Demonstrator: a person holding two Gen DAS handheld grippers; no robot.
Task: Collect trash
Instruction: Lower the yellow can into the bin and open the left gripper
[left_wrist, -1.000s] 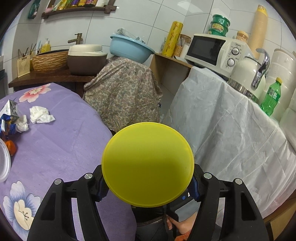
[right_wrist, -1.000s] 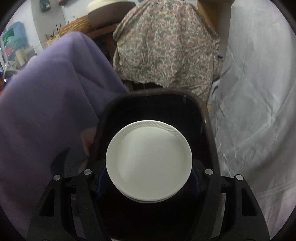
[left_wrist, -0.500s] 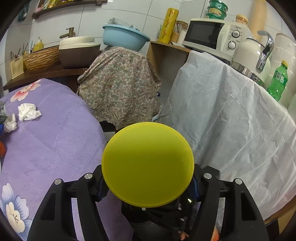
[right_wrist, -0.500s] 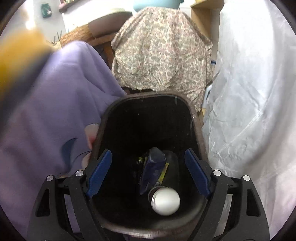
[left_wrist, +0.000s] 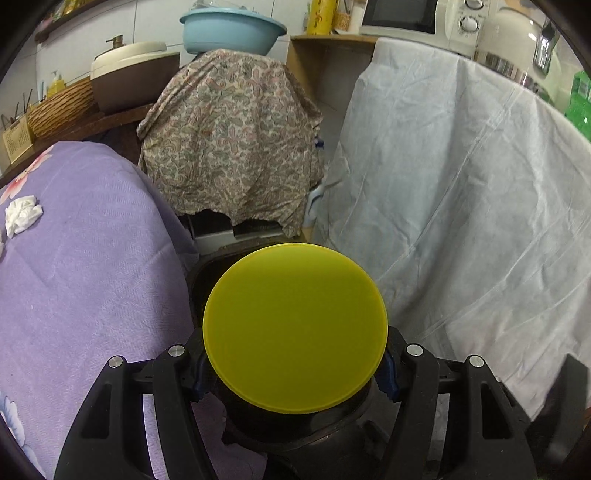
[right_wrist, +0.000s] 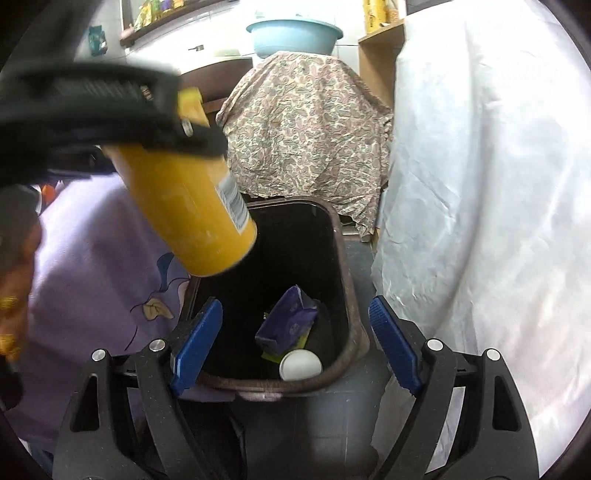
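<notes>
My left gripper (left_wrist: 293, 363) is shut on a yellow can (left_wrist: 294, 326), seen end-on, over the dark trash bin (left_wrist: 207, 271). In the right wrist view the yellow can (right_wrist: 188, 218) hangs tilted above the bin's (right_wrist: 341, 254) left rim, held by the left gripper (right_wrist: 110, 107). My right gripper (right_wrist: 295, 341) is open and empty above the bin's near rim. Inside the bin lie a white cup (right_wrist: 300, 364) and a purple carton (right_wrist: 288, 321).
A purple flowered tablecloth (left_wrist: 74, 277) covers the table on the left, with crumpled white tissue (left_wrist: 22, 214) on it. A paisley-covered object (left_wrist: 232, 147) stands behind the bin. A white-draped counter (left_wrist: 461, 203) is on the right.
My right gripper opened and the white cup dropped into the bin. My left gripper carried the yellow can down over the bin, into the right wrist view.
</notes>
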